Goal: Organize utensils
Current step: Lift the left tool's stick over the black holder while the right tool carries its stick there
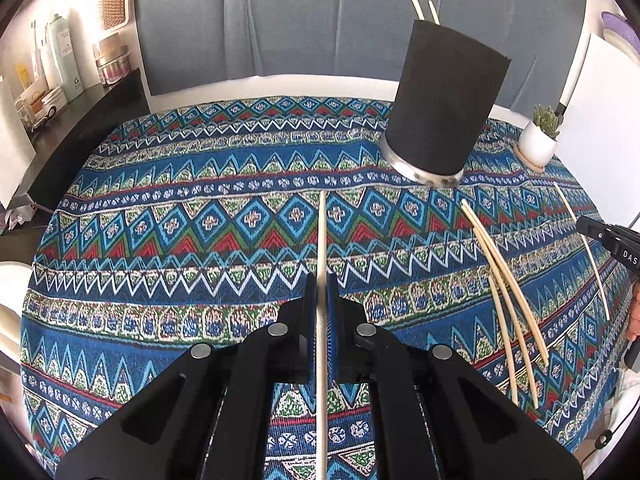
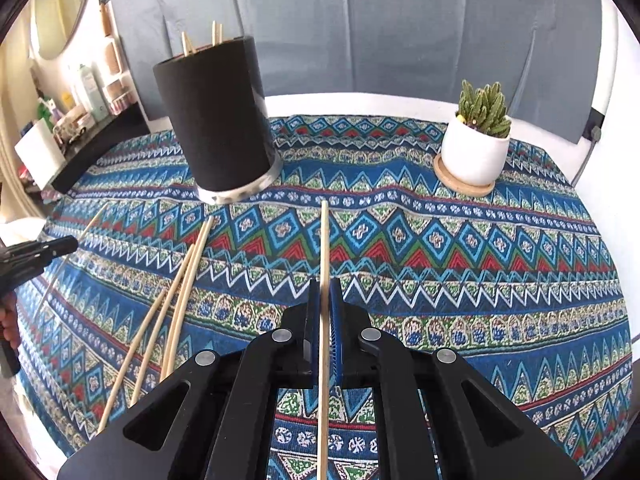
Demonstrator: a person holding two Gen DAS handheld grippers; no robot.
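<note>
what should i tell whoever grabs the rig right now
Left tool: shut on a chopstick, lifted off the cloth.
Right tool: shut on another chopstick.
Black holder: upright at the back, two chopsticks already inside.
Three loose chopsticks lie on the tablecloth between the tools.
Left to do: drop both held sticks in the holder, then the loose ones.

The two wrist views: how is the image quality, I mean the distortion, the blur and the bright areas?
Left wrist view: strong fisheye bending, so the loose chopsticks look curved and the black holder leans; dark corners; the white board at right is overexposed. Right wrist view: the same bending; the left tongs at the left edge look soft, the potted succulent is sharp, and the white wall at right is washed out.
</note>
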